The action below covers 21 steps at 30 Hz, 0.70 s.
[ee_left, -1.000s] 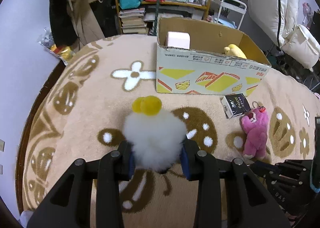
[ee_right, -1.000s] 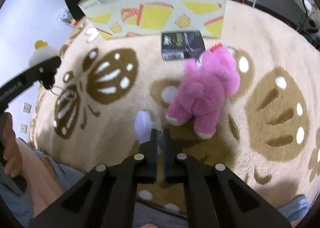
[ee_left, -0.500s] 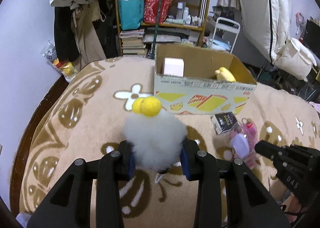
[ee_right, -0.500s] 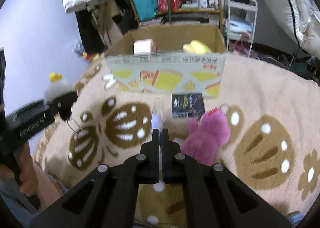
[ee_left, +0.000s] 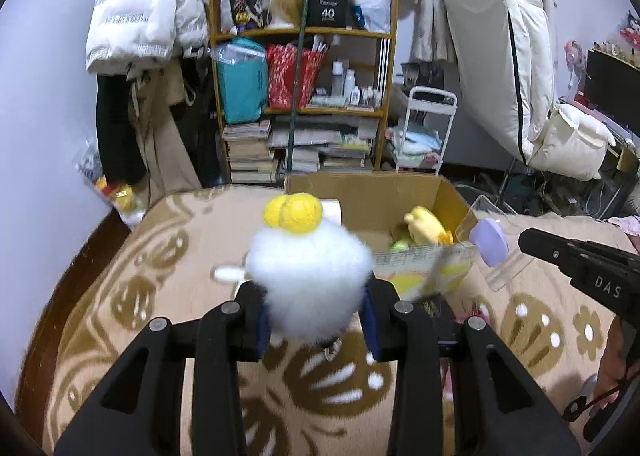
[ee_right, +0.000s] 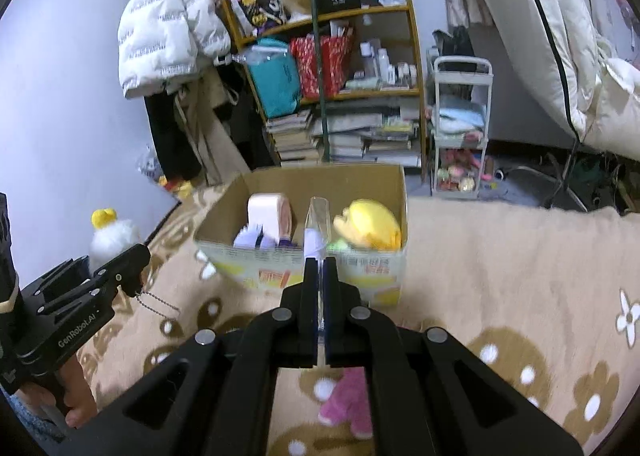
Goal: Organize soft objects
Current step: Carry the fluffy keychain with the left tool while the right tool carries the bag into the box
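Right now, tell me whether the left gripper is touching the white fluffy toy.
Touching. The left wrist view shows the left gripper closed on the white fluffy toy, its blue pads pressing into the fur on both sides, with the toy lifted clear of the rug.

Two hand-held grippers, both closed on items, both raised and angled downward.

Left gripper (ee_left: 316, 320): jaws clamped on either side of a white fluffy toy (ee_left: 310, 280), which bulges forward past the fingertips. Right gripper (ee_right: 320, 276): jaws nearly together, pinching the edge of a clear flat packet (ee_right: 317, 224) that stands upright ahead of the fingertips. Bare hand (ee_right: 78, 396) grips the left gripper's handle from below.
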Each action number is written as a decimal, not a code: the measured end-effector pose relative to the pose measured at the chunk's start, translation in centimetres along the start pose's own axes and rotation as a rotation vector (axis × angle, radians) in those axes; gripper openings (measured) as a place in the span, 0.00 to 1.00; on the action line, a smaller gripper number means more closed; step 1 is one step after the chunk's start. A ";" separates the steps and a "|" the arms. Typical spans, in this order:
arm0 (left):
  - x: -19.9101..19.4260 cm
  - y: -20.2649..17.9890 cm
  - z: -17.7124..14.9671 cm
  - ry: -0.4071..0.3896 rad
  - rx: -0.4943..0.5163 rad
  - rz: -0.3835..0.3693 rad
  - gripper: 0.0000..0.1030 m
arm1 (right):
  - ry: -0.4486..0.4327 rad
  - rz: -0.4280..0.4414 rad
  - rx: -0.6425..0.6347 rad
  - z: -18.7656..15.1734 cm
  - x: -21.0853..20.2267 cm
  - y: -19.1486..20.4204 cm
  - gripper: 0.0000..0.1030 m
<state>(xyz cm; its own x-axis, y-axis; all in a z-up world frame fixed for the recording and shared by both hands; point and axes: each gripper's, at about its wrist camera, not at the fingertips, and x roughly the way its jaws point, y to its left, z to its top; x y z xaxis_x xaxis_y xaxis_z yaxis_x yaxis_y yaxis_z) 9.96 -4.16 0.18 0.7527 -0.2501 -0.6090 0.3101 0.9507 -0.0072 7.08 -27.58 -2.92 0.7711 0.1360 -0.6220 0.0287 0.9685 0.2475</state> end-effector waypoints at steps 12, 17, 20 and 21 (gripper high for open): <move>2.8 -2.1 5.1 -0.089 0.055 -0.001 0.33 | -0.074 -0.005 -0.029 4.4 2.0 -0.7 0.03; 4.7 -2.4 5.1 -0.087 0.066 -0.003 0.34 | -0.088 -0.009 -0.032 4.7 3.2 -1.0 0.03; 5.8 -2.1 4.6 -0.075 0.058 -0.007 0.34 | -0.092 0.001 -0.022 4.7 4.0 -1.2 0.03; 6.0 -1.9 4.4 -0.072 0.057 -0.007 0.34 | -0.094 0.006 -0.019 4.7 4.3 -1.3 0.03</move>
<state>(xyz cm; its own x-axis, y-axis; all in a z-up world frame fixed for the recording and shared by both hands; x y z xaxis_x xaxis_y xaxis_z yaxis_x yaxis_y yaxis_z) 16.47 -8.31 0.03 0.7898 -0.2707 -0.5504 0.3459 0.9376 0.0351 13.32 -29.23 -2.42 0.8278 0.1222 -0.5475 0.0128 0.9716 0.2362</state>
